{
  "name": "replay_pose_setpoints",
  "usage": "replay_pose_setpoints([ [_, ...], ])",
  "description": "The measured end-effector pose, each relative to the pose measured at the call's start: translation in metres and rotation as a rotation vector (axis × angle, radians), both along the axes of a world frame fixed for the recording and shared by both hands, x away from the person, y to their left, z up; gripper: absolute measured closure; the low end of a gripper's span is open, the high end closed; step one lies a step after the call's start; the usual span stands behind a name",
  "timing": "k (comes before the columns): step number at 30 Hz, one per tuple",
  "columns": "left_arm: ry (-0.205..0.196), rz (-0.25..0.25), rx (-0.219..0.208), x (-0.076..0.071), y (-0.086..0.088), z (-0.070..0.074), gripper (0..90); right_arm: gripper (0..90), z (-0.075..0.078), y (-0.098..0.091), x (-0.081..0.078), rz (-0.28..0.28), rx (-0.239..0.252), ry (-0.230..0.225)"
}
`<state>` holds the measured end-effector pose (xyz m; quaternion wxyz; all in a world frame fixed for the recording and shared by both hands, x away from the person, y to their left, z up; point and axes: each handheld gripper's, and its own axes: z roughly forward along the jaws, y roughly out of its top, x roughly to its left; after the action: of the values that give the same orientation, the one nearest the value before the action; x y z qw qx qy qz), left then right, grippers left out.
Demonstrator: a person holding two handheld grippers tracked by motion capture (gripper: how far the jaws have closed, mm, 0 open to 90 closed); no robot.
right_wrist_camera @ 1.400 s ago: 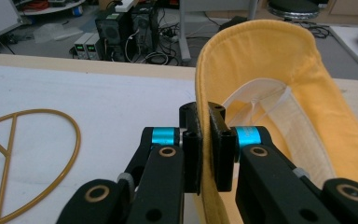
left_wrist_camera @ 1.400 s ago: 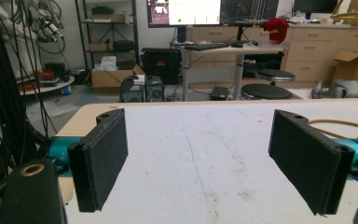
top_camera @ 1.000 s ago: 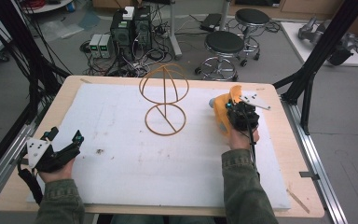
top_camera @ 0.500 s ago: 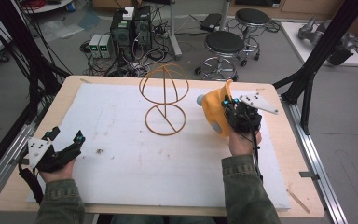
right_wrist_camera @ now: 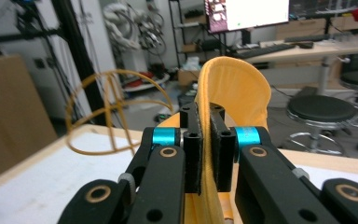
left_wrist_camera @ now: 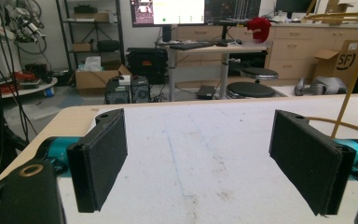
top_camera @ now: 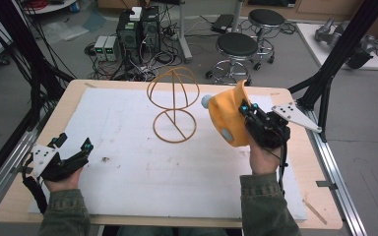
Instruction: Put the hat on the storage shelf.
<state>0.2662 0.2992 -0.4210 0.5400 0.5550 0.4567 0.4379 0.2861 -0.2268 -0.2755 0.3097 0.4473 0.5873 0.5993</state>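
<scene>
At 8 o'clock on the white foam-covered table (top_camera: 128,187), my left gripper (top_camera: 74,146) rests released, jaws wide apart with nothing between them, parked clear of the work. At 12 o'clock stands the tan wire hat stand with a domed top and ring base (top_camera: 173,105), presumably positioned to receive the cap. At 3 o'clock, my right gripper (top_camera: 246,114) is clenched on the fabric edge of the yellow knitted cap (top_camera: 226,120), held aloft just right of the stand; the cap hangs at 9 o'clock from those jaws
</scene>
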Motion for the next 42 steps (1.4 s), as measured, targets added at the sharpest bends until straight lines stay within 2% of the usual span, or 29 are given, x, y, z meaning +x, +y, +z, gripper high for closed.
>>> replay_pose_setpoints([
  [5, -0.004, -0.007, 0.002, 0.000, -0.001, 0.002, 19.3, 85.8, 0.004, 0.001, -0.012, 0.026, 0.013, -0.030],
  [14, -0.011, -0.053, 0.003, 0.000, -0.011, 0.006, 19.2, 85.8, 0.010, 0.003, -0.022, 0.087, 0.071, -0.038],
  [18, -0.004, -0.085, -0.030, 0.000, -0.012, 0.011, 19.2, 85.9, 0.011, 0.004, -0.024, 0.100, 0.073, -0.047],
  [22, -0.012, -0.132, -0.030, -0.001, -0.019, 0.020, 19.1, 85.9, 0.012, 0.005, -0.027, 0.122, 0.097, -0.043],
  [24, -0.013, -0.143, -0.026, -0.001, -0.021, 0.022, 19.1, 85.8, 0.013, 0.006, -0.027, 0.126, 0.096, -0.048],
  [26, -0.017, -0.173, -0.011, 0.000, -0.031, 0.025, 19.0, 85.9, 0.013, 0.008, -0.027, 0.136, 0.101, -0.049],
  [28, -0.020, -0.181, -0.013, 0.000, -0.034, 0.026, 19.0, 85.9, 0.015, 0.011, -0.027, 0.147, 0.100, -0.049],
  [29, -0.028, -0.205, -0.010, 0.001, -0.040, 0.030, 19.1, 85.9, 0.015, 0.013, -0.028, 0.153, 0.095, -0.049],
  [33, -0.031, -0.236, -0.011, 0.002, -0.048, 0.033, 19.2, 85.9, 0.018, 0.018, -0.029, 0.177, 0.091, -0.055],
  [36, -0.031, -0.268, -0.014, 0.004, -0.056, 0.036, 19.8, 85.9, 0.019, 0.027, -0.030, 0.215, 0.093, -0.049],
  [42, -0.027, -0.290, -0.019, 0.005, -0.061, 0.038, 20.1, 85.9, 0.020, 0.039, -0.033, 0.251, 0.079, -0.057],
])
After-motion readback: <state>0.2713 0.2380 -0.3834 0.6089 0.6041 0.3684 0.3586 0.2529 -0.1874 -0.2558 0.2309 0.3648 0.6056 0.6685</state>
